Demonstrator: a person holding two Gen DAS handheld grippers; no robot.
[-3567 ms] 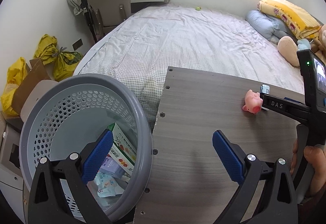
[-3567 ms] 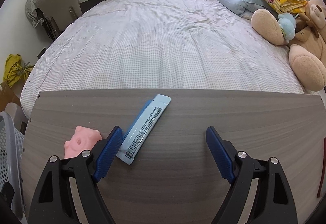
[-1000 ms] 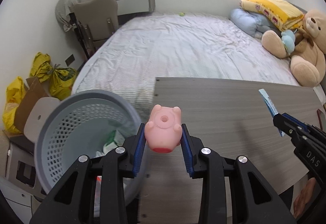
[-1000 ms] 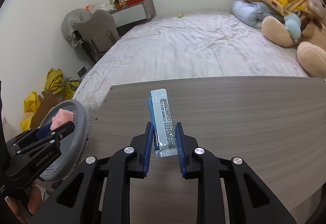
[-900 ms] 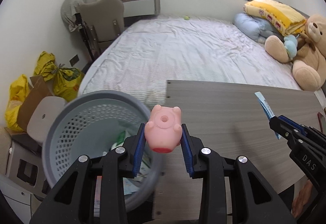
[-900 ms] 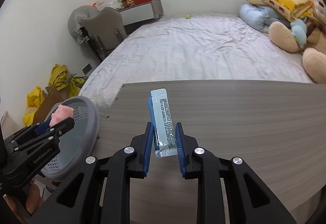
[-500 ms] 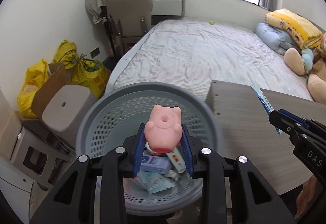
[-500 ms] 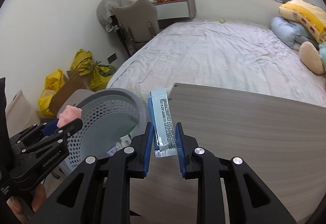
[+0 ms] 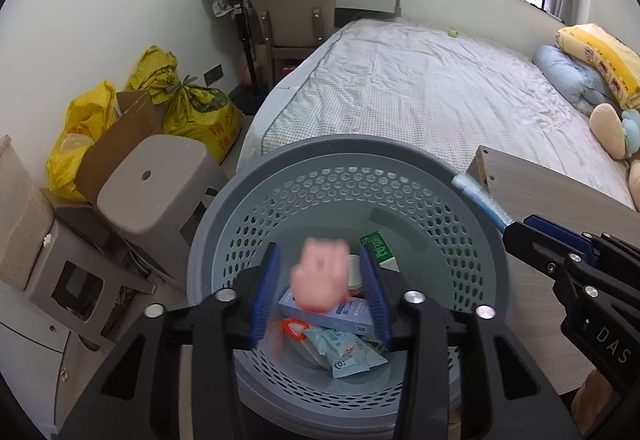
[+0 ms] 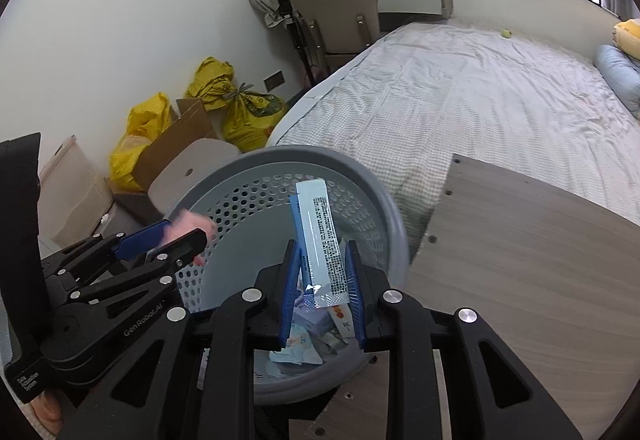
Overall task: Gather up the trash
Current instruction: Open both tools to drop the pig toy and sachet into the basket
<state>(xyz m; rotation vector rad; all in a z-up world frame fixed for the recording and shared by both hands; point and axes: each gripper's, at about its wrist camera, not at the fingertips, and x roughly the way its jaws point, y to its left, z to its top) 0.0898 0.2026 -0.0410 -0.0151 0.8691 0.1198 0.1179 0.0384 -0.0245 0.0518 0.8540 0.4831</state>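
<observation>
Left gripper (image 9: 320, 290): my fingers (image 9: 266, 290) are opening over the bin (image 9: 472, 272). The pig (image 9: 320, 272) sits between them, blurred, with a gap showing on each side; the pads no longer press it. In the right wrist view the same pig (image 10: 192, 226) shows as a pink smear beside my left fingers, above the bin's left rim.

Right gripper (image 10: 322, 292): my fingers (image 10: 290, 292) are narrow, clamped on the sachet (image 10: 320, 240). It is a long pale-blue strip with black print, standing upright out of the fingers, its top reaching over the bin's mouth. From the left wrist view the sachet (image 9: 480, 202) juts out over the bin's right rim.

Bin: grey, perforated wall, round, standing just off the worktop's (image 10: 540, 260) left edge, between it and the stool (image 9: 152, 180).

Bin contents: a blue box (image 9: 340, 314), a pale-blue wrapper (image 9: 348, 354), a green-and-white carton (image 9: 378, 248), a red-and-white scrap (image 9: 292, 328).

Worktop: grey wood grain, bare where visible, its far edge against the bed (image 9: 420, 92).
</observation>
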